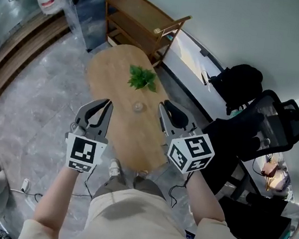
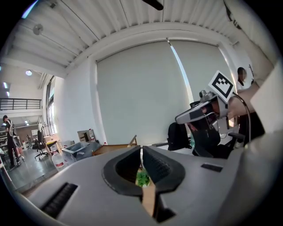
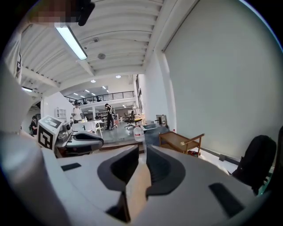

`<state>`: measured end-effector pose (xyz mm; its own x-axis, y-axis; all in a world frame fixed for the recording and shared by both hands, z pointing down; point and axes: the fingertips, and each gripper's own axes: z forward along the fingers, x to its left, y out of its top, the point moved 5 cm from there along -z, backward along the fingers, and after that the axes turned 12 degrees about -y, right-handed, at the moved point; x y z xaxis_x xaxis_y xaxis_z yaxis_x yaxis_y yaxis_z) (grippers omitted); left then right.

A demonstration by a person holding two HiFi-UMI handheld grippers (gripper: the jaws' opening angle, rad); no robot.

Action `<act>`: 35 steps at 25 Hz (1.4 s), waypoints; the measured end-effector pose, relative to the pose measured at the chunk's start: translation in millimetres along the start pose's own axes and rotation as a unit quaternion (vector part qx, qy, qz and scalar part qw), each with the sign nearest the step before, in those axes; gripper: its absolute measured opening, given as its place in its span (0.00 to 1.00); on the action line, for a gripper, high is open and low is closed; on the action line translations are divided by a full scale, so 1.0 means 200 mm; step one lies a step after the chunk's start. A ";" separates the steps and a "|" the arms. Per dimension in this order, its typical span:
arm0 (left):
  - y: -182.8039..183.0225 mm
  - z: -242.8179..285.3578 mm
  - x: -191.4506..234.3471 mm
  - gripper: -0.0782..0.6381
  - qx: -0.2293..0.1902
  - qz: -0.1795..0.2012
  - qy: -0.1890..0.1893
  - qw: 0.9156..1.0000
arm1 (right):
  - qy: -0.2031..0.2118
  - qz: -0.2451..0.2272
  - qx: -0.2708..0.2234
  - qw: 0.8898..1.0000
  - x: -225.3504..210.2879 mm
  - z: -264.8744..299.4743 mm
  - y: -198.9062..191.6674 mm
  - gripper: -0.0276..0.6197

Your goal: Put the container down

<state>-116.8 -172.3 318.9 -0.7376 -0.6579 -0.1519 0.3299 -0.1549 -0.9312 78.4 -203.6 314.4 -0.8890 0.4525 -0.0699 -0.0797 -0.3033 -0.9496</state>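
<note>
Wood in a light brown tone was seen across the long oval table (image 1: 111,78), on which the small clear container (image 1: 138,107) was set upright, resting on the tabletop by itself and gripped by nothing. It was placed just on the person's side of a leafy green plant (image 1: 142,78), roughly on the table's midline. In the head view the container was framed between the two tools: the left tool (image 1: 105,106) was held to its left and the right tool (image 1: 163,107) to its right, both above the table's near half, and each was kept clearly apart from the container. The left tool's jaws were brought together until only a hairline slit was left at the tips, and nothing was caught between them; through that slit, in the left gripper view, only the plant and a strip of tabletop could be made out. The right tool's jaws were drawn almost closed, a narrow gap being left between the pads, and nothing was held there either; only tabletop was seen along them. Whether the container showed in either gripper view could not be told. A wooden trolley (image 1: 143,25) was stood past the table's far end, and a black office chair (image 1: 269,126) was parked off to the right.
</note>
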 end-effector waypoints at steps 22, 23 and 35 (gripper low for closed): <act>0.14 -0.31 -0.37 0.13 -0.016 -0.014 -0.006 1.000 | 0.005 -0.024 -0.024 0.999 0.11 -0.58 0.09 0.04; 0.14 -0.31 -0.38 0.13 -0.015 -0.015 -0.006 1.000 | 0.004 -0.027 -0.021 0.999 0.11 -0.58 0.08 0.04; 0.16 -0.29 -0.40 0.13 -0.011 -0.014 0.006 1.000 | -0.003 -0.066 -0.017 0.998 0.08 -0.59 0.06 0.04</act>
<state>-81.7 -82.1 281.9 -0.7528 -0.6452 -0.1301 0.2967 -0.1562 -0.9421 116.6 -101.8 265.7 -0.8749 0.4808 0.0581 -0.1811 -0.2136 -0.9600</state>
